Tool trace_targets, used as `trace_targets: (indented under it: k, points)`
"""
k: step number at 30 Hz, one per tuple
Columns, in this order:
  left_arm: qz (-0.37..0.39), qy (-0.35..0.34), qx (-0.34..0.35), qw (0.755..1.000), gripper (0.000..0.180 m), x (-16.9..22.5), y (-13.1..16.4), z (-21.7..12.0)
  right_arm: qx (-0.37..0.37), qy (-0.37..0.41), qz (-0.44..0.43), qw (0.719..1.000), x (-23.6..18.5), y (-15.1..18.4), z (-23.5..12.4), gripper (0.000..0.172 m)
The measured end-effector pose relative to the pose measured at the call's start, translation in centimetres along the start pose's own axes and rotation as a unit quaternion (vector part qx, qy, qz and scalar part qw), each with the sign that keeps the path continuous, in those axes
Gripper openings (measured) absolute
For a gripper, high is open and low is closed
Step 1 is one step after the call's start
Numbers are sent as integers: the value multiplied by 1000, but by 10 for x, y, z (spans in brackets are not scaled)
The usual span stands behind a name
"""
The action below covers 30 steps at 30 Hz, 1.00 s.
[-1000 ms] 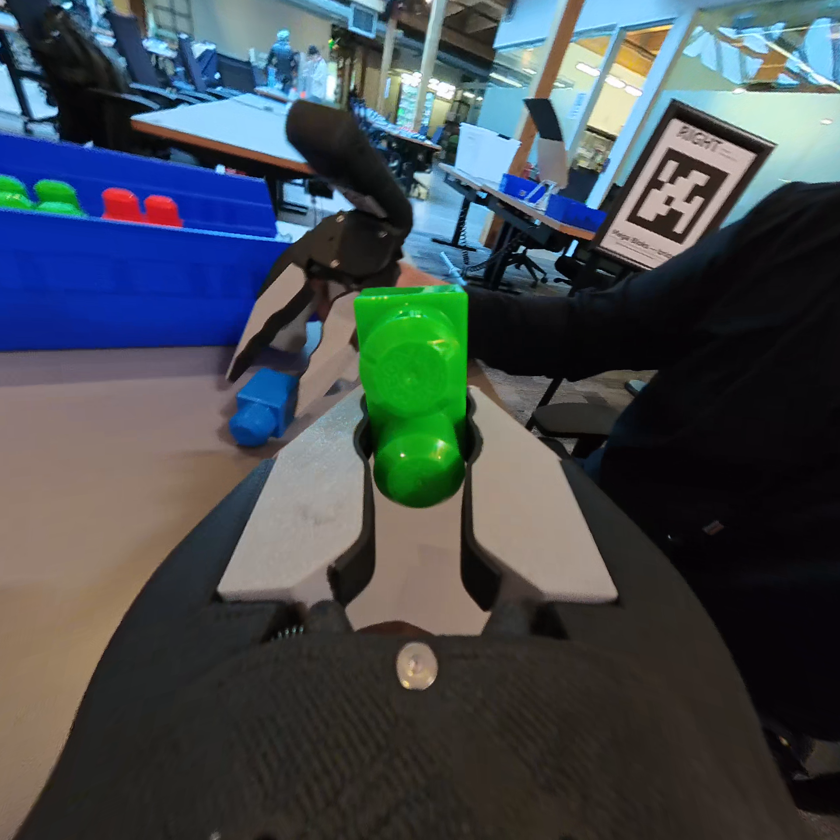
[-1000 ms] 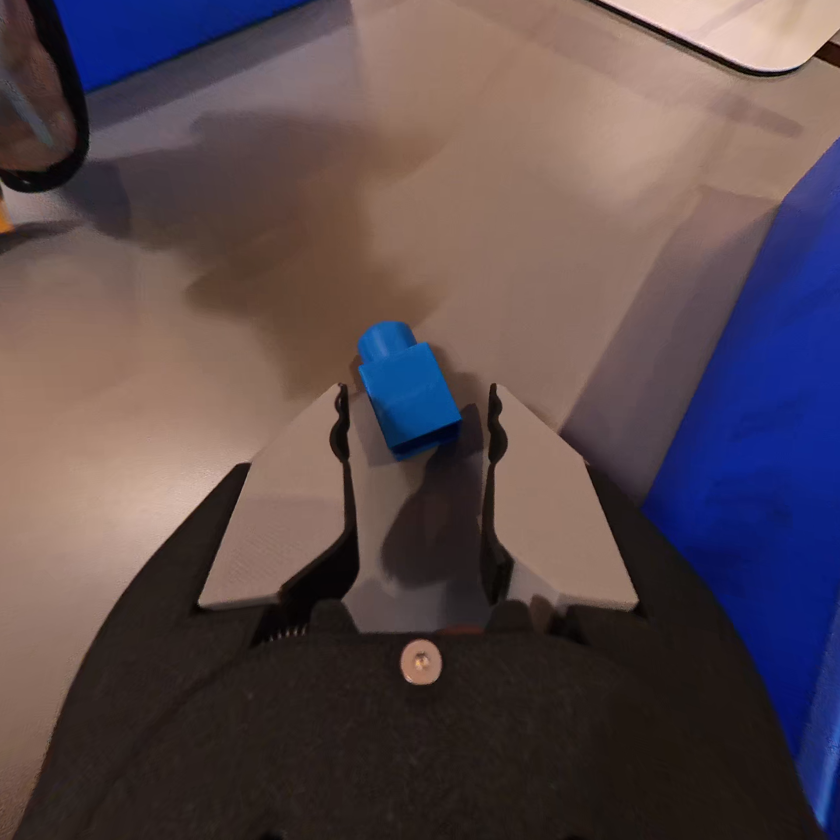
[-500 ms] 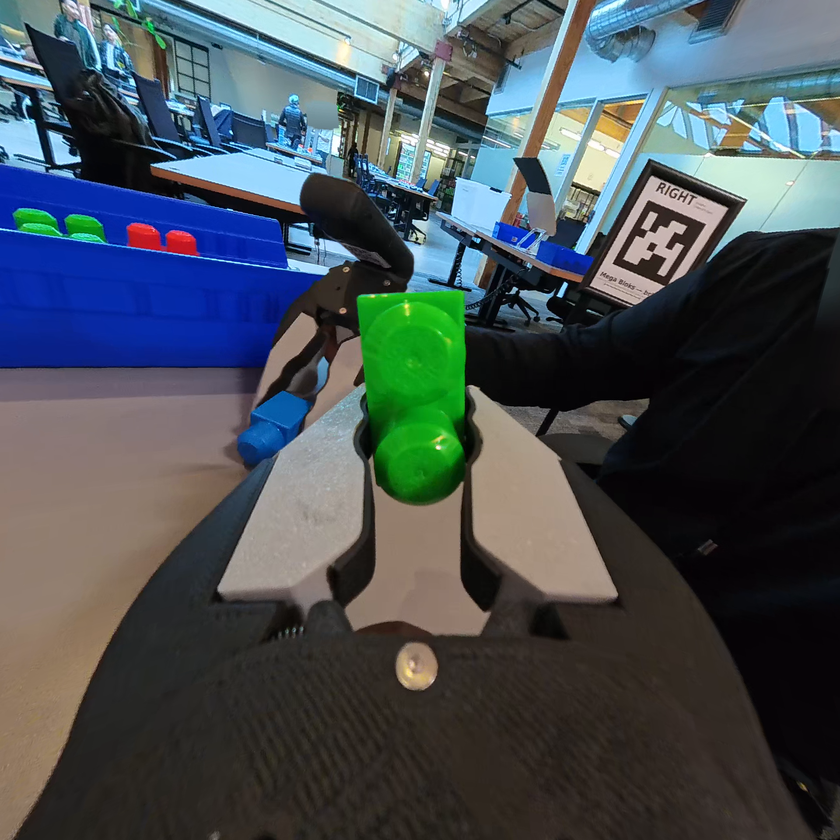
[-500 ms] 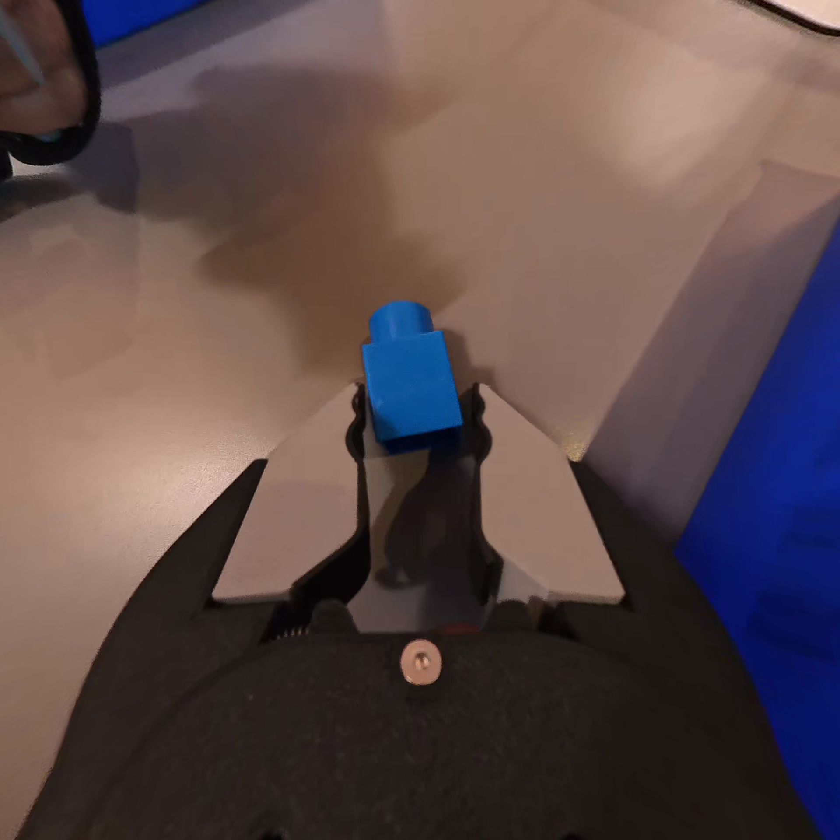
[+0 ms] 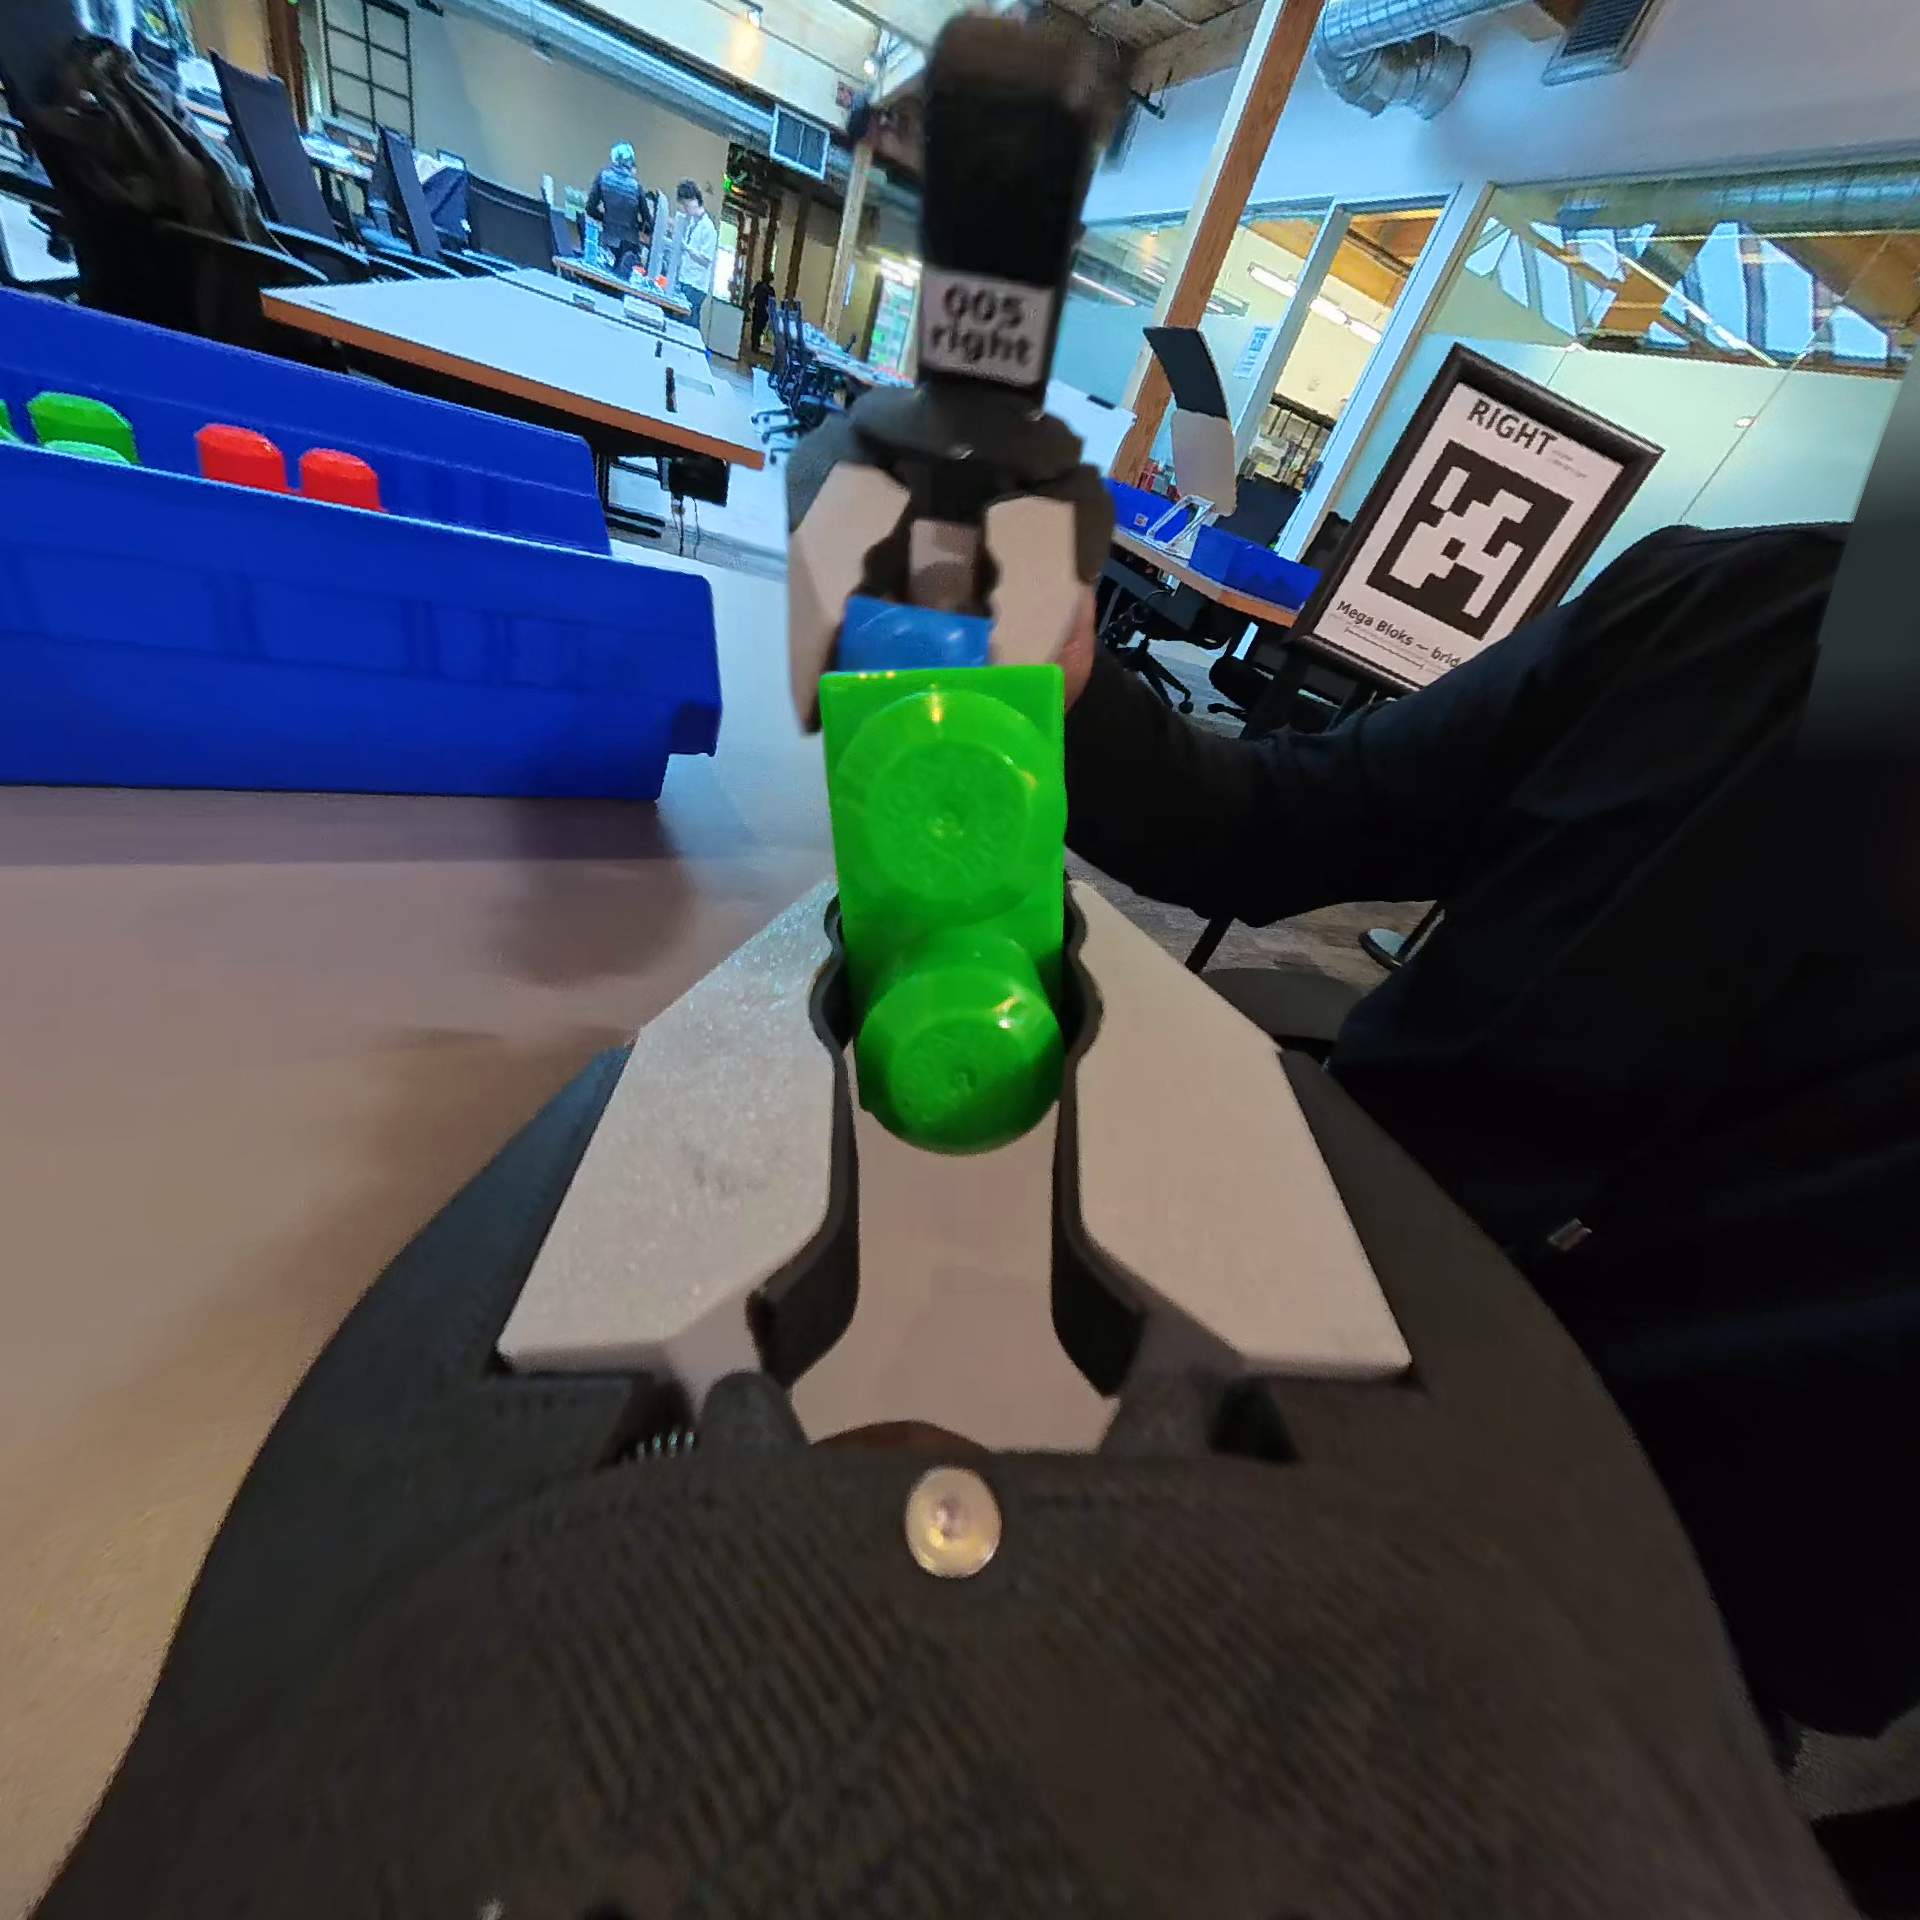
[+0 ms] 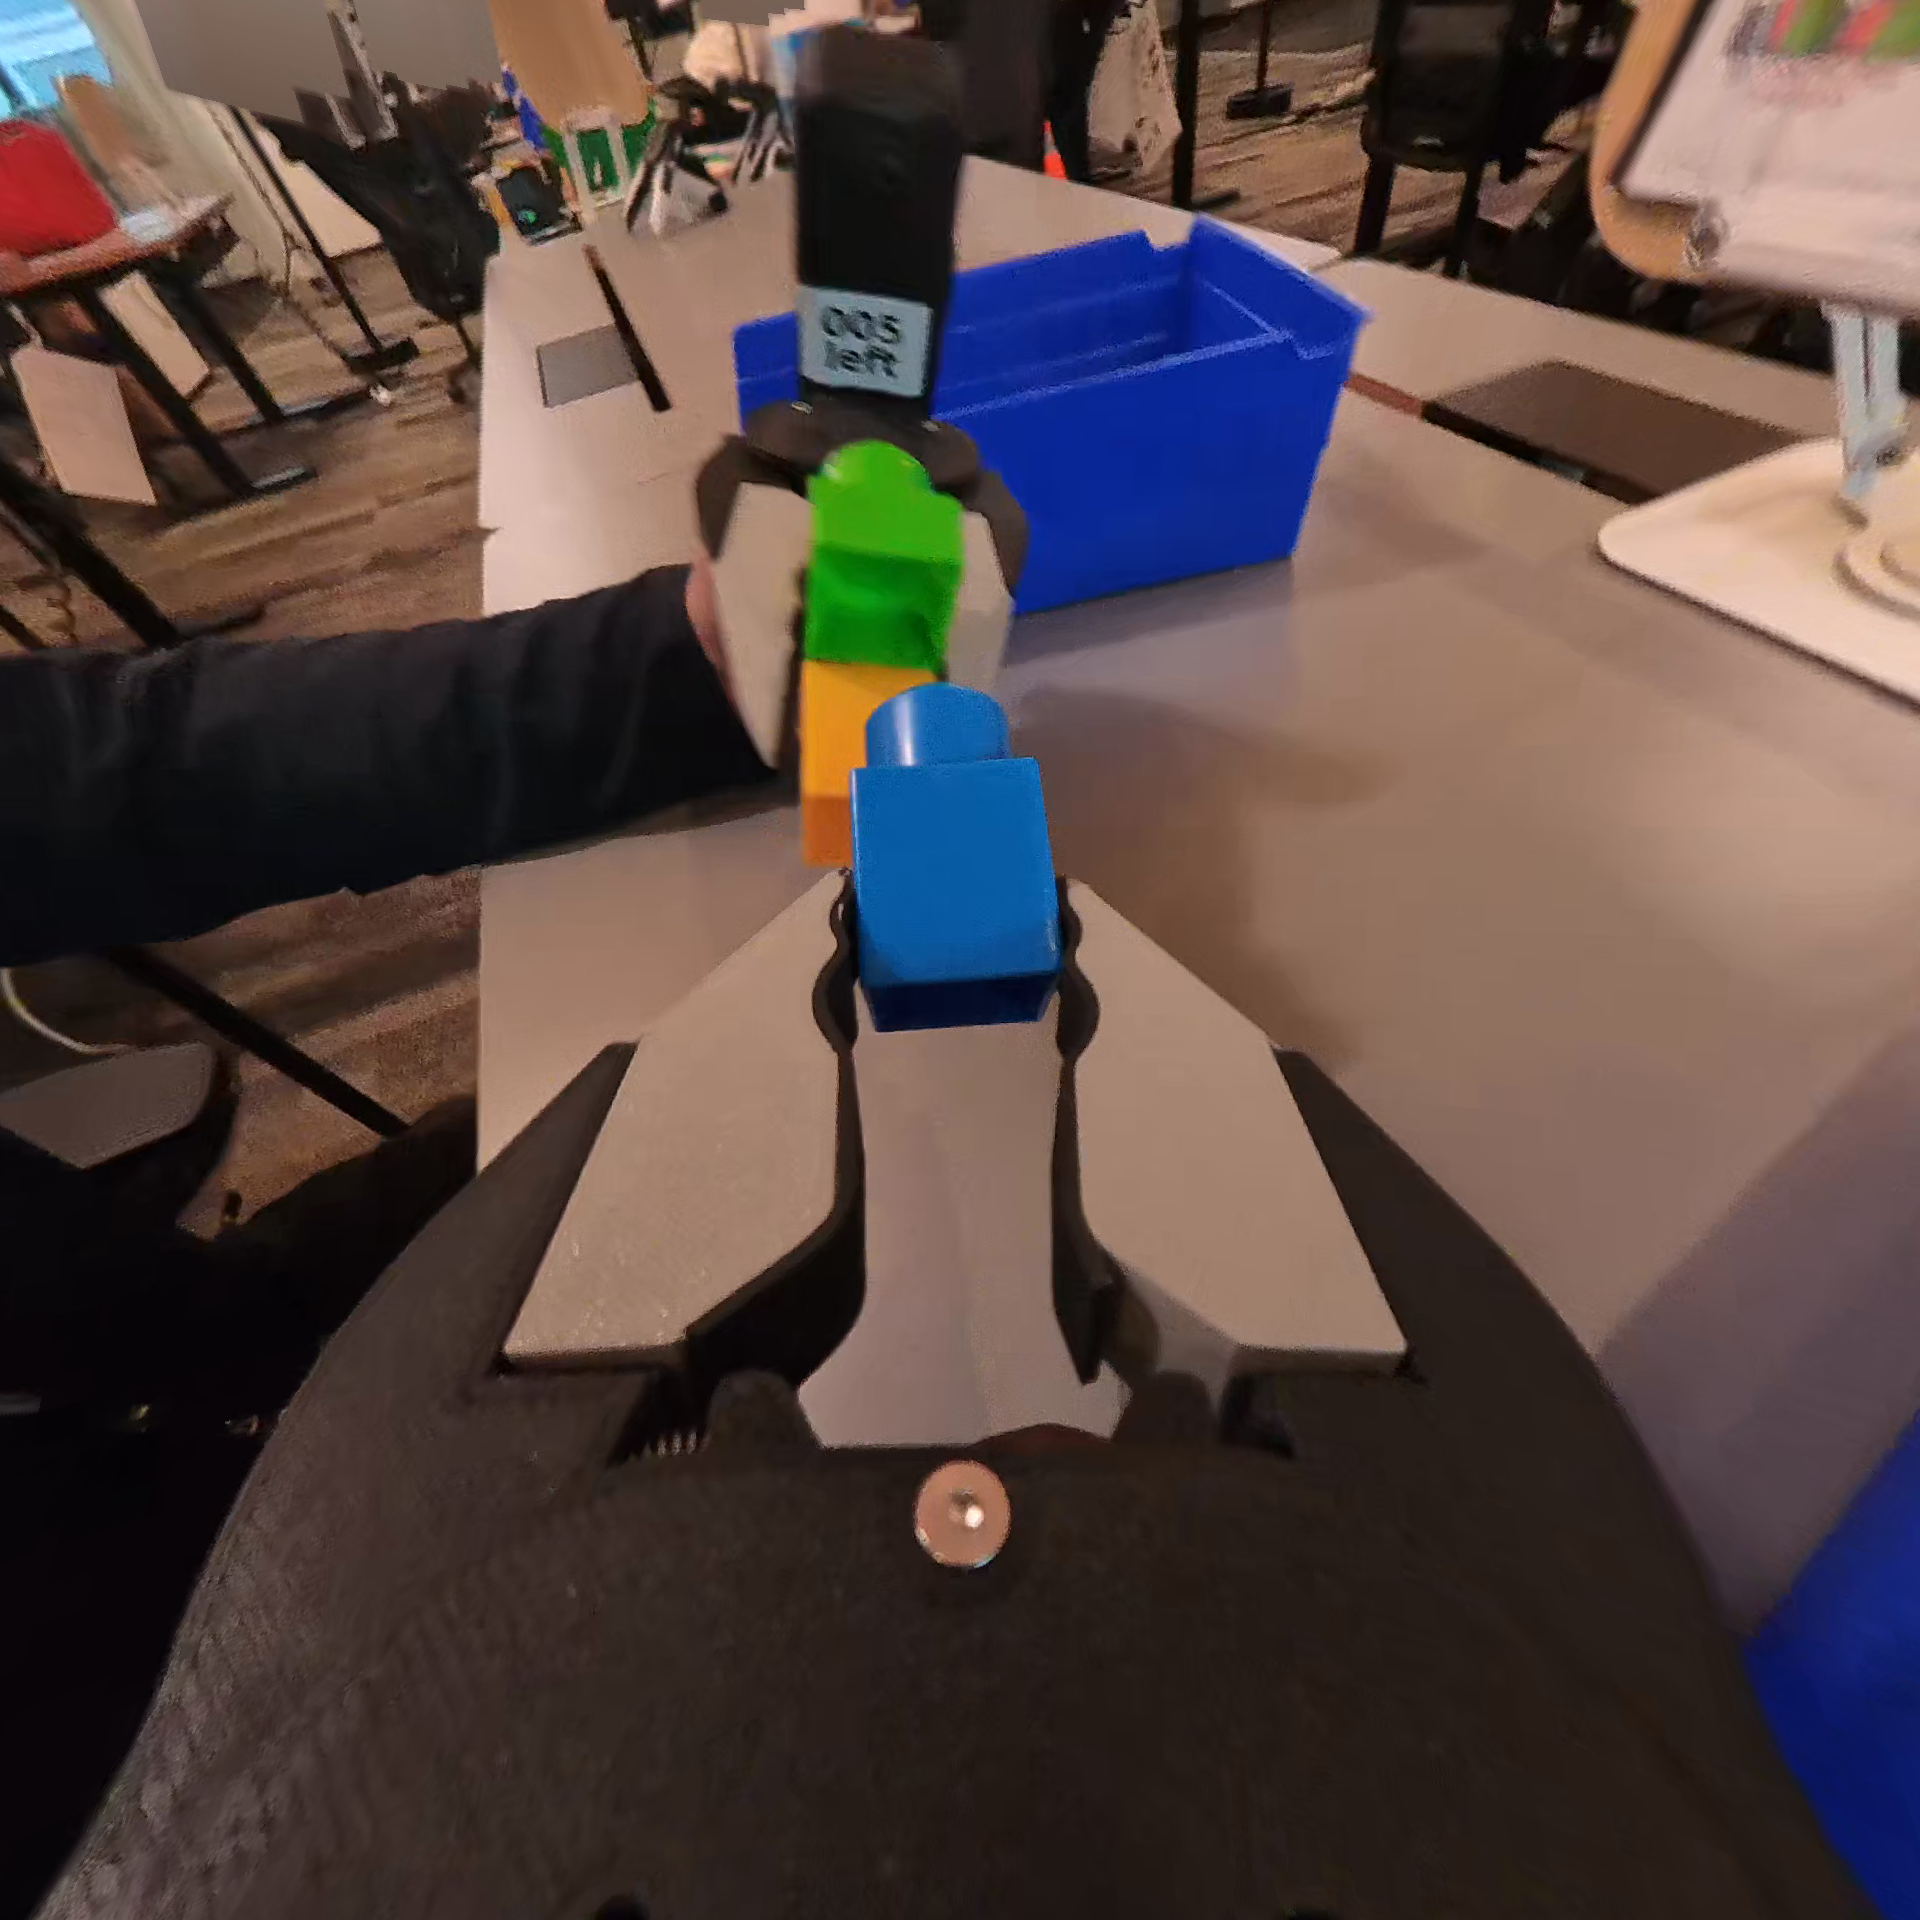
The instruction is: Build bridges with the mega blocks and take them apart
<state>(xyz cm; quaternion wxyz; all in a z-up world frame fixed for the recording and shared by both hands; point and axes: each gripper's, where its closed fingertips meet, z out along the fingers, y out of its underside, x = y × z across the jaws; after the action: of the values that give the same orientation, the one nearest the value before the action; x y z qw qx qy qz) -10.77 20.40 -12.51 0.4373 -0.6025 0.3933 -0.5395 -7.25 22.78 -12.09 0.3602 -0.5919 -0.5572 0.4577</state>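
My left gripper [image 5: 951, 935] is shut on a green two-stud block [image 5: 945, 831] and holds it in the air above the table. The right wrist view shows the same green block [image 6: 878, 561] with an orange block [image 6: 831, 748] attached to its far end. My right gripper [image 6: 956, 935] is shut on a blue single-stud block [image 6: 951, 873], stud pointing away, lifted off the table. The two grippers face each other closely. In the left wrist view the right gripper [image 5: 914, 623] and its blue block [image 5: 909, 636] sit just behind the green block.
A blue bin [image 5: 312, 644] on the grey table [image 5: 260, 1039] holds red blocks [image 5: 281, 462] and green blocks [image 5: 78, 421]. Another blue bin [image 6: 1143, 436] stands behind the left gripper. A framed marker sign [image 5: 1475, 520] and a person's dark sleeve [image 5: 1455, 779] are at the right. The grippers' ends are close to 5 cm from one another.
My right gripper closed on the blue block lying on the table, lifted it and swung up to face the left gripper. The left gripper kept hold of the green block.
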Motion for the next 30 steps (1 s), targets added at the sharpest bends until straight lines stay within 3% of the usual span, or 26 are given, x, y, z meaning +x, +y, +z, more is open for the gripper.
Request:
trace_targets:
  k: [9,24,30]
  points:
    - [6,4,-31,999,36,5,8,9,-110,-6,-66,992,-17,-8,23,33]
    - [-2,-22,-110,994,35,-3,34,19,-81,-67,3,994,-14,4,37,32]
    - [-13,-44,-143,989,36,-7,42,23,-158,-20,-99,982,-10,7,32,33]
